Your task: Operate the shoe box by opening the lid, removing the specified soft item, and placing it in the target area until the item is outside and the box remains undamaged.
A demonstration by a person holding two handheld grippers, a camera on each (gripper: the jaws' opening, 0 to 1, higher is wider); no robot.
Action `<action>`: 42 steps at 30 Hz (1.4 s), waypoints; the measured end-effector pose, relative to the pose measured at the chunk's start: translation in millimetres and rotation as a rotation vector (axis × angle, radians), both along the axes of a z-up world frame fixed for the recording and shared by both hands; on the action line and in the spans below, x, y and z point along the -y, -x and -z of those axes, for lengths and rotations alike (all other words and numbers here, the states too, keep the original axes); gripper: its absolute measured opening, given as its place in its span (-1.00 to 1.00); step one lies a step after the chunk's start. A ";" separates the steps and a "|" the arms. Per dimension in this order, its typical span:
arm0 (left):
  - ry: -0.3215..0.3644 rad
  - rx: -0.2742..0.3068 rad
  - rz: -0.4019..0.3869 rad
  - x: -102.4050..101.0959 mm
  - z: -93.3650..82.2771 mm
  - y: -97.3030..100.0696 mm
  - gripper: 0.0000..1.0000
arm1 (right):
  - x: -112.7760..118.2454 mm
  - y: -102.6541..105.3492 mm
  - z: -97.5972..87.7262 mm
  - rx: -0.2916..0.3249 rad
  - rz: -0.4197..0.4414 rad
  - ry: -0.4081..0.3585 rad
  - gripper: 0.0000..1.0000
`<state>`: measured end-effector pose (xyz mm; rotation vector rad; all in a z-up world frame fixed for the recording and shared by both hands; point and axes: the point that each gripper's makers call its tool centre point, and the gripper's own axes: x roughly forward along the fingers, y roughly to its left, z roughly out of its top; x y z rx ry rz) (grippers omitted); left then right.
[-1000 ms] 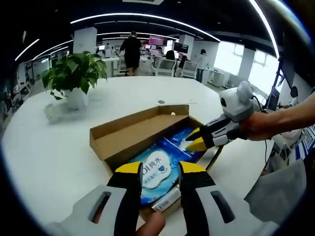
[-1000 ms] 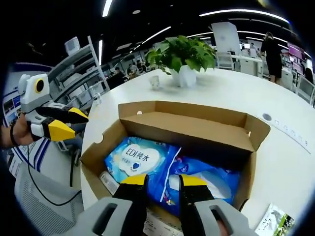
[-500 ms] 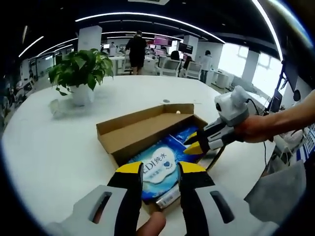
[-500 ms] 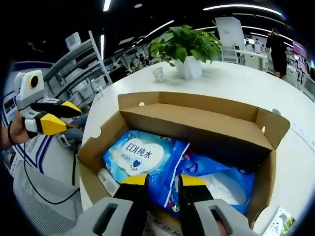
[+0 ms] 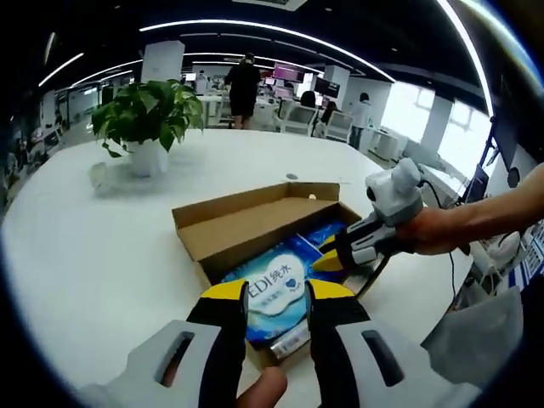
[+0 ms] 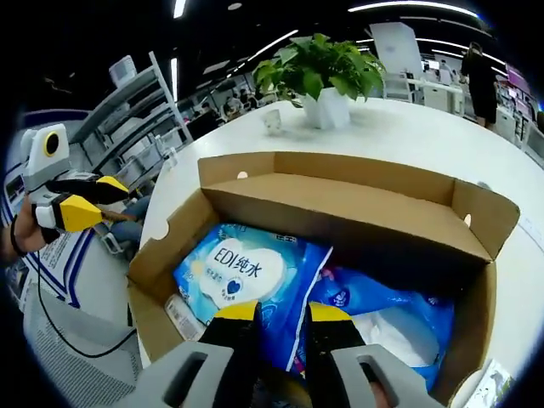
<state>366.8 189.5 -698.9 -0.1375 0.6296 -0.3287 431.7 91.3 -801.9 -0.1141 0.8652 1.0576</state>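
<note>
The open cardboard box (image 6: 340,212) sits on the white surface (image 5: 93,246) with its lid folded back, and a blue wipes pack (image 6: 246,276) lies inside it, just ahead of the right gripper (image 6: 278,313), whose jaws stand a little apart over the pack's near edge with nothing between them. The left gripper (image 5: 278,291) hovers short of the box's near end, jaws parted and empty. Beyond the box stands a potted plant (image 5: 149,119).
</note>
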 end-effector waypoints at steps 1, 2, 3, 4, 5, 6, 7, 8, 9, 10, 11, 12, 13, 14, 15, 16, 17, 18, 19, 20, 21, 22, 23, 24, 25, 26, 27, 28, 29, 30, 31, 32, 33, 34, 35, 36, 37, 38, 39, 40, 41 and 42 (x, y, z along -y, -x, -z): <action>0.001 -0.003 -0.003 -0.9 1.1 0.2 -0.47 | -1.2 -0.2 0.1 -0.003 -0.001 -0.001 -0.69; 0.004 -0.006 -0.005 -1.2 1.9 0.4 -0.47 | -2.8 -1.2 0.6 -0.004 -0.002 0.002 -0.69; 0.010 -0.007 -0.006 -0.9 2.1 1.1 -0.47 | -3.6 -1.6 1.1 -0.002 -0.004 0.007 -0.73; 0.012 -0.008 -0.007 -0.7 2.2 1.3 -0.47 | -4.5 -2.0 1.1 -0.002 -0.003 0.008 -0.77; 0.014 -0.009 -0.007 -0.8 2.8 1.4 -0.48 | -5.9 -2.9 1.4 -0.003 0.000 0.010 -0.80; 0.015 -0.009 -0.008 -0.9 3.5 1.3 -0.48 | -6.4 -3.3 2.3 -0.006 0.003 0.015 -0.82; 0.016 -0.009 -0.007 -0.7 3.9 1.3 -0.48 | -7.2 -4.3 3.7 -0.015 0.013 0.018 -0.84; 0.017 -0.010 -0.007 -0.1 3.8 1.3 -0.48 | -8.2 -4.2 3.6 -0.016 0.017 0.017 -0.89; 0.018 -0.010 -0.006 0.4 3.8 1.2 -0.48 | -9.6 -3.9 3.1 -0.014 0.022 0.021 -0.96; 0.018 -0.012 -0.005 0.7 4.5 0.9 -0.48 | -9.2 -4.4 3.2 -0.009 0.028 0.030 -1.00; 0.019 -0.013 -0.005 0.8 4.9 0.7 -0.48 | -8.8 -5.4 4.0 -0.016 0.031 0.032 -1.00; 0.020 -0.013 -0.004 1.0 5.2 0.6 -0.48 | -8.2 -7.2 4.8 -0.018 0.033 0.031 -1.00; 0.021 -0.014 -0.003 1.5 4.6 1.1 -0.48 | -7.8 -7.3 4.7 -0.019 0.033 0.031 -1.00; 0.019 -0.014 -0.001 1.6 4.5 1.2 -0.48 | -6.7 -11.3 6.3 -0.019 0.031 0.031 -1.00; 0.017 -0.015 0.001 1.3 4.9 0.7 -0.48 | -6.1 -11.9 6.1 -0.020 0.031 0.030 -1.00; 0.018 -0.015 0.001 1.1 5.2 0.3 -0.48 | -6.7 -12.7 5.6 -0.019 0.030 0.026 -1.00; 0.017 -0.017 0.002 0.9 5.9 -0.1 -0.48 | -6.9 -13.1 5.3 -0.016 0.030 0.026 -1.00; 0.018 -0.018 0.003 0.8 6.2 -0.4 -0.48 | -6.5 -15.1 5.9 -0.010 0.026 0.028 -1.00; 0.020 -0.019 0.002 0.6 6.4 -1.3 -0.48 | -6.2 -16.4 5.9 -0.009 0.026 0.027 -1.00; 0.021 -0.019 0.003 0.3 6.8 -2.8 -0.48 | -5.8 -17.3 4.8 -0.004 0.026 0.027 -1.00; 0.021 -0.020 0.005 0.8 7.1 -3.8 -0.48 | -5.7 -14.7 2.8 0.000 0.025 0.027 -1.00; 0.020 -0.021 0.007 1.5 7.1 -3.6 -0.48 | -5.6 -14.5 2.2 0.001 0.025 0.027 -1.00; 0.021 -0.021 0.009 2.1 7.1 -3.5 -0.48 | -4.7 -14.7 1.1 0.005 0.024 0.027 -1.00; 0.021 -0.021 0.012 3.5 7.3 -3.8 -0.48 | -4.4 -20.4 5.9 0.007 0.027 0.026 -1.00; 0.020 -0.022 0.013 4.4 7.5 -3.9 -0.48 | -3.6 -21.4 5.5 0.007 0.029 0.023 -1.00; 0.021 -0.022 0.015 5.1 7.6 -4.1 -0.48 | -2.7 -18.8 2.8 0.007 0.033 0.021 -1.00; 0.023 -0.023 0.017 7.2 7.2 -3.3 -0.48 | -1.5 -18.1 1.0 0.008 0.038 0.019 -1.00; 0.020 -0.027 0.020 9.1 7.8 -3.0 -0.48 | -0.3 -16.4 -1.1 0.010 0.041 0.019 -1.00; 0.019 -0.030 0.023 10.4 8.2 -2.5 -0.48 | 0.9 -15.7 -3.2 0.010 0.048 0.016 -1.00; 0.020 -0.030 0.026 12.1 8.0 -1.8 -0.48 | 1.7 -15.8 -5.3 0.012 0.053 0.007 -1.00; 0.020 -0.031 0.027 12.7 8.1 -1.7 -0.48 | 4.4 -14.5 -9.5 0.020 0.060 0.002 -1.00; 0.020 -0.033 0.028 13.5 8.1 -1.5 -0.48 | 6.2 -14.7 -10.3 0.021 0.063 0.004 -1.00; 0.022 -0.035 0.030 15.0 8.7 -1.4 -0.48 | 8.1 -13.9 -12.3 0.024 0.066 0.005 -1.00; 0.023 -0.036 0.031 15.5 8.8 -1.4 -0.48 | 11.8 -14.3 -14.4 0.028 0.073 0.005 -1.00; 0.026 -0.040 0.035 17.5 10.0 -1.6 -0.48 | 14.1 -14.5 -15.8 0.030 0.079 0.005 -1.00; 0.025 -0.045 0.037 18.8 11.3 -1.5 -0.48 | 17.7 -14.3 -17.7 0.033 0.085 0.006 -1.00; 0.027 -0.050 0.041 20.6 13.3 -1.9 -0.48 | 20.2 -14.5 -18.5 0.035 0.090 0.007 -1.00; 0.029 -0.056 0.045 22.2 15.0 -1.8 -0.47 | 23.7 -14.3 -20.8 0.036 0.098 0.005 -1.00; 0.037 -0.063 0.045 24.1 17.2 -2.2 -0.47 | 25.7 -14.2 -21.7 0.034 0.105 0.001 -1.00; 0.043 -0.068 0.045 25.6 18.3 -2.5 -0.47 | 28.3 -13.7 -23.4 0.032 0.114 -0.004 -1.00; 0.046 -0.070 0.047 27.4 19.1 -2.9 -0.47 | 30.2 -13.5 -24.4 0.033 0.118 -0.005 -1.00; 0.044 -0.076 0.056 30.0 20.9 -3.7 -0.47 | 32.0 -13.5 -25.3 0.036 0.122 -0.004 -1.00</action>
